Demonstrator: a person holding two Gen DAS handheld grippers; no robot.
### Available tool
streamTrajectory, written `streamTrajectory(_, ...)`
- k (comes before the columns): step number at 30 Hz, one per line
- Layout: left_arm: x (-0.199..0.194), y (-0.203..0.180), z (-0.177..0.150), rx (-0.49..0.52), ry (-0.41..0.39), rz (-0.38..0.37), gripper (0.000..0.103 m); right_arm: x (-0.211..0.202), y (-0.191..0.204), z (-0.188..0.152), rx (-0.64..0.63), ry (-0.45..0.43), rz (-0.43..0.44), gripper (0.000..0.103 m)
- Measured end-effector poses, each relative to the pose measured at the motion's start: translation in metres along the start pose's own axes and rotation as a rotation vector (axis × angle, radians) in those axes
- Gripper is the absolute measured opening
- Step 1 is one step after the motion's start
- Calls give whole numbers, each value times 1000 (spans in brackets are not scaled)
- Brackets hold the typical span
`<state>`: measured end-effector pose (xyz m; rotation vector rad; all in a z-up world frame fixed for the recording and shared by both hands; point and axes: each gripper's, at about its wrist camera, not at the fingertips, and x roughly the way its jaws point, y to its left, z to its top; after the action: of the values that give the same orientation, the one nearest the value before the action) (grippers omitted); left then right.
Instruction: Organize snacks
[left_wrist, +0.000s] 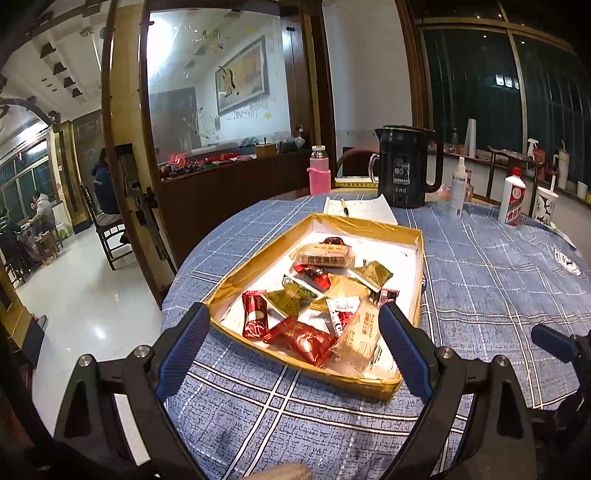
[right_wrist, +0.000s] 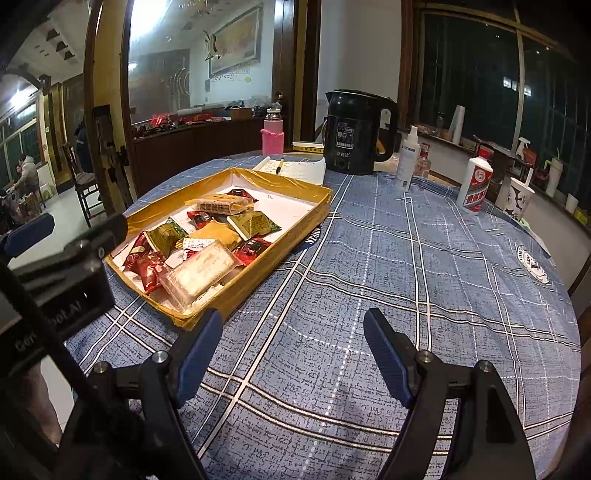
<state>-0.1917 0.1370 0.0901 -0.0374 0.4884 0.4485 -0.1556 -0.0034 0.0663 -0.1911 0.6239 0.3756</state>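
the snacks lie heaped in a shallow gold-edged box on the blue checked surface, toward its near left part, with a dark kettle and bottles well beyond. they look light, each sealed in thin crinkly film that would slide and crumple; the pale biscuit pack at the near end seems stiffer and likely brittle inside, so a gentle pinch across its short sides or on a wrapper's crimped end looks safest. the left gripper hovers over the box's near edge, jaws spread wide and empty; the right gripper hangs over bare cloth beside the box, equally wide, holding nothing.
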Motion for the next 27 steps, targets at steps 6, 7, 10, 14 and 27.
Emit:
streamTrajectory(6, 5, 1, -2, 2, 26, -5, 93, 1, 2, 0, -2, 1, -10, 79)
streamTrajectory(7, 6, 0, -2, 1, 30, -7, 93, 1, 3, 0, -4, 1, -10, 79)
streamTrajectory(10, 7, 1, -3, -2, 39, -9, 93, 0, 4, 0, -10, -4, -15, 79)
streamTrajectory(14, 9, 2, -5, -4, 51, -14, 93, 0, 5, 0, -14, -4, -17, 79)
streamTrajectory(27, 15, 3, -7, -11, 80, -32, 93, 2, 8, 0, -19, 2, -17, 79)
